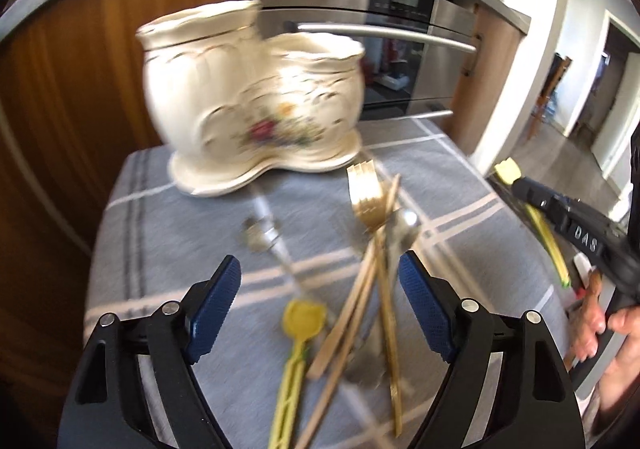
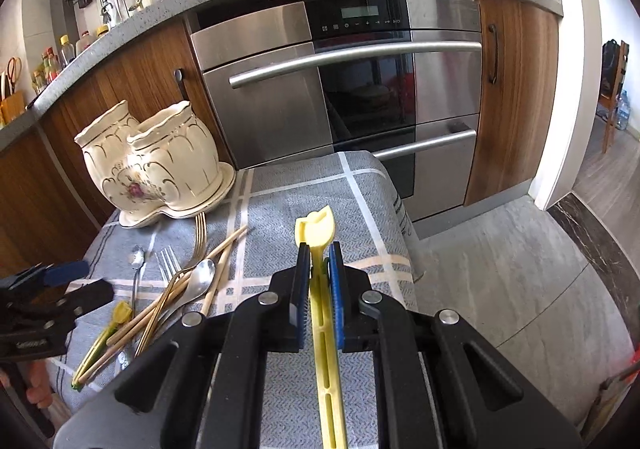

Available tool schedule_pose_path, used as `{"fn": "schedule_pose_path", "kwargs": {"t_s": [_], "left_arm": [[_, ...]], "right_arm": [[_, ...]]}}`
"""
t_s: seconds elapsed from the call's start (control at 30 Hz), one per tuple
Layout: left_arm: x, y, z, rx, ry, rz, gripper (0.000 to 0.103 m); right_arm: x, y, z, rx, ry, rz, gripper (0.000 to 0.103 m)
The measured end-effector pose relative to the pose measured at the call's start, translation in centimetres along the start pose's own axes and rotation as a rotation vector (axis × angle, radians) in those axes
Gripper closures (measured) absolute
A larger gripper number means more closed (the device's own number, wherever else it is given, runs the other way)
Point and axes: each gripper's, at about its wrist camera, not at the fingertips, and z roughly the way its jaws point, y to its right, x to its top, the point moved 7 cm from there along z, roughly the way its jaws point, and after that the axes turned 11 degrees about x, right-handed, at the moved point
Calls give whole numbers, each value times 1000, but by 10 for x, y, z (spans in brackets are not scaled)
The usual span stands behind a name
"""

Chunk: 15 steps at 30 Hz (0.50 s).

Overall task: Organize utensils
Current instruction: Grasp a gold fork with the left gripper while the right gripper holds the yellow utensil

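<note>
Right tongs (image 2: 318,281) pinch slotted yellow plastic spoon (image 2: 316,233) — left tongs (image 1: 320,305) splayed.

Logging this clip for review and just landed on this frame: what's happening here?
A person with a gripper in each hand is sorting cutlery on a cloth-covered table. The right gripper is shut on a yellow plastic utensil, held up above the cloth. The left gripper is open over the pile of cutlery: a gold fork, chopsticks, a silver spoon and another yellow utensil. The ceramic holder at the back of the table shows no cutlery sticking out.
</note>
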Motion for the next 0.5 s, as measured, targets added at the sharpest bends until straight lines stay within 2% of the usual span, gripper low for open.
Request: {"fn": "schedule_pose_path", "kwargs": {"t_s": [0.07, 0.1, 0.3, 0.43, 0.5], "left_arm": [[7, 10, 5, -12, 6, 18, 25], [12, 17, 10, -25, 8, 33, 31], [25, 41, 41, -55, -35, 73, 45], [37, 48, 59, -41, -41, 81, 55], [42, 49, 65, -34, -42, 78, 55]], "right_arm": [[0, -1, -1, 12, 1, 4, 93], [0, -1, -3, 18, 1, 4, 93], [0, -3, -7, 39, 10, 5, 93], [-2, -4, -9, 51, 6, -2, 93], [-2, -5, -11, 60, 7, -2, 93]]}}
